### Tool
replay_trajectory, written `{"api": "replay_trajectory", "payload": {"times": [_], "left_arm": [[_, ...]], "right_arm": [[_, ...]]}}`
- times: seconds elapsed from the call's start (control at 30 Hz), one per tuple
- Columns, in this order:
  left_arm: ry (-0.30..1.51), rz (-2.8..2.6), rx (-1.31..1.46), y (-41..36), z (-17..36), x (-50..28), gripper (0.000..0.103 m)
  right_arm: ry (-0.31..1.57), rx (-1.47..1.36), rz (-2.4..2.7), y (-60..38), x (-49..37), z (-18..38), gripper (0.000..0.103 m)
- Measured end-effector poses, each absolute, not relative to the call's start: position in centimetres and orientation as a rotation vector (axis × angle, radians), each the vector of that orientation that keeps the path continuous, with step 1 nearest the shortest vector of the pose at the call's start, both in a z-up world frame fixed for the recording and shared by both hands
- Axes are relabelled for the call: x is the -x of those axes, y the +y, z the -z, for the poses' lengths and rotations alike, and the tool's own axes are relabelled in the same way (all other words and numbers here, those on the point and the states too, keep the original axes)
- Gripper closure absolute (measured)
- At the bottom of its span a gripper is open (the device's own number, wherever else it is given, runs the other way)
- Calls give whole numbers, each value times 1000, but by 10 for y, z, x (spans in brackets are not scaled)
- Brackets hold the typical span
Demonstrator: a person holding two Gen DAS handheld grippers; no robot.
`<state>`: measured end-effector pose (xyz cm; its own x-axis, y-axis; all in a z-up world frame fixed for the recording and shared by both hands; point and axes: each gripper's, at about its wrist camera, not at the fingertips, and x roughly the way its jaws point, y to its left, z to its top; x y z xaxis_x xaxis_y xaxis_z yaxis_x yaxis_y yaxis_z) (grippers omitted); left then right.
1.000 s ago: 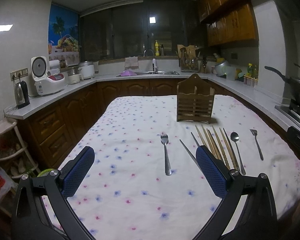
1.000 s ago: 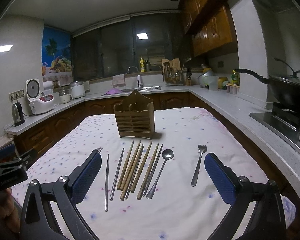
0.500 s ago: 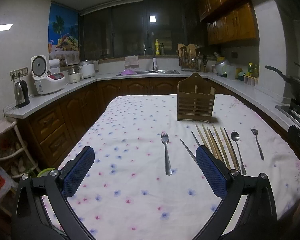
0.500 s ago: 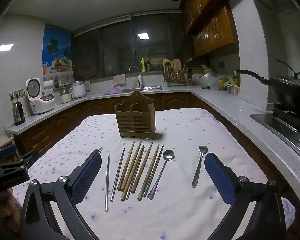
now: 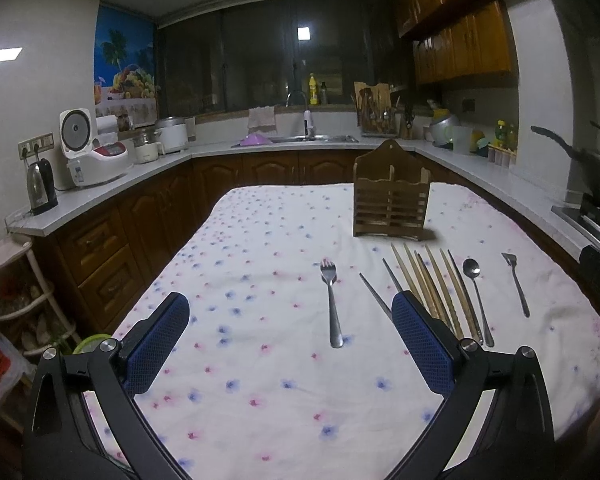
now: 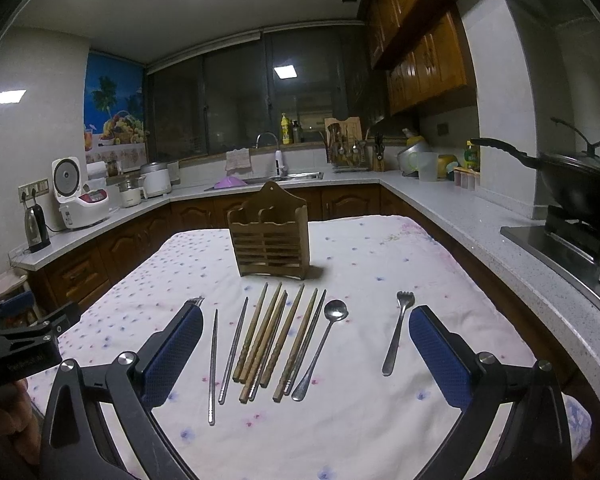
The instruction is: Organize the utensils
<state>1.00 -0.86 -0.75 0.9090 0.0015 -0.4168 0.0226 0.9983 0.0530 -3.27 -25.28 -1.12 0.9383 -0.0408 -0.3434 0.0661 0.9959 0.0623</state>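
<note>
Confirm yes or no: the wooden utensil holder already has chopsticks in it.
No. The wooden utensil holder looks empty, and the chopsticks lie on the tablecloth.

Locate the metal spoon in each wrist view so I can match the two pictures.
Left wrist: spoon lies right of centre, between the chopsticks and the far-right fork.
Right wrist: spoon lies near centre, just right of the chopsticks.
Shared landmark: the wooden utensil holder behind the row.
</note>
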Motion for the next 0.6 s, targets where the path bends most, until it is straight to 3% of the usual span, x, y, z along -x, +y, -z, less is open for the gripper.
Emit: {"api": "replay_trajectory", "payload": {"times": [0.47, 0.6], "left_arm": [[690, 179, -4, -33, 28, -81, 0], [733, 220, -5, -46, 30, -106, 5]], "right_arm": [[489, -148, 9, -277, -10, 22, 1], [564, -186, -6, -288, -36, 32, 11]]}}
